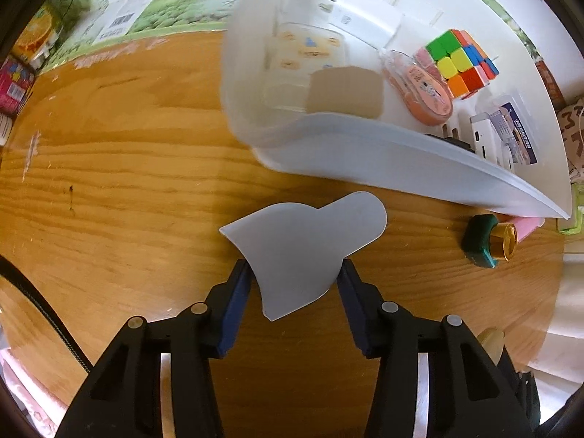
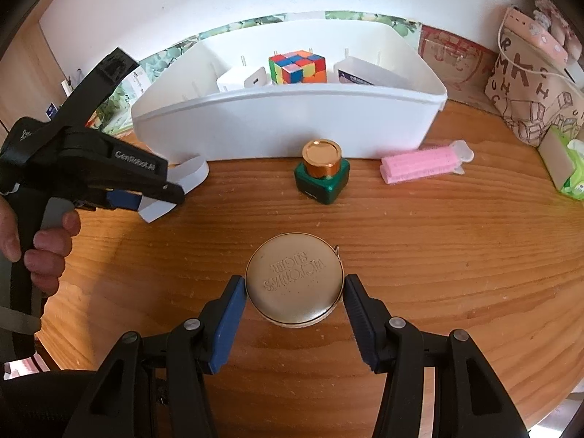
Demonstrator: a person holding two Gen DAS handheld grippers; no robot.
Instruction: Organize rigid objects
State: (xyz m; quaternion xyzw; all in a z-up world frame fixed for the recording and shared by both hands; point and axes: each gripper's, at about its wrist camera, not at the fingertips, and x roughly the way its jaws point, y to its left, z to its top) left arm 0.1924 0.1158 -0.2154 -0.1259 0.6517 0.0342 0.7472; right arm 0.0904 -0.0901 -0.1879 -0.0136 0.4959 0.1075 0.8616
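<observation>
Left gripper (image 1: 295, 273) clamped a flat white plastic piece (image 1: 304, 252) above the wooden table (image 1: 127, 182) near the white bin (image 1: 365, 153), right gripper (image 2: 294, 292) gripped a round gold tin (image 2: 295, 280) resting on the table.

White storage bin (image 2: 292, 124) sits upper centre, holding a Rubik's cube (image 2: 297, 66) and white chargers (image 2: 242, 79). Green bottle with gold cap (image 2: 323, 175) and pink clip (image 2: 419, 165) stand just in front. Round gold tin (image 2: 295, 279) lies flat, lower centre. Flat grey scraper (image 1: 306, 252) mid-frame.

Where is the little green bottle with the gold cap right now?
The green bottle stands on the wooden table just in front of the white bin, left of the pink clip.
</observation>
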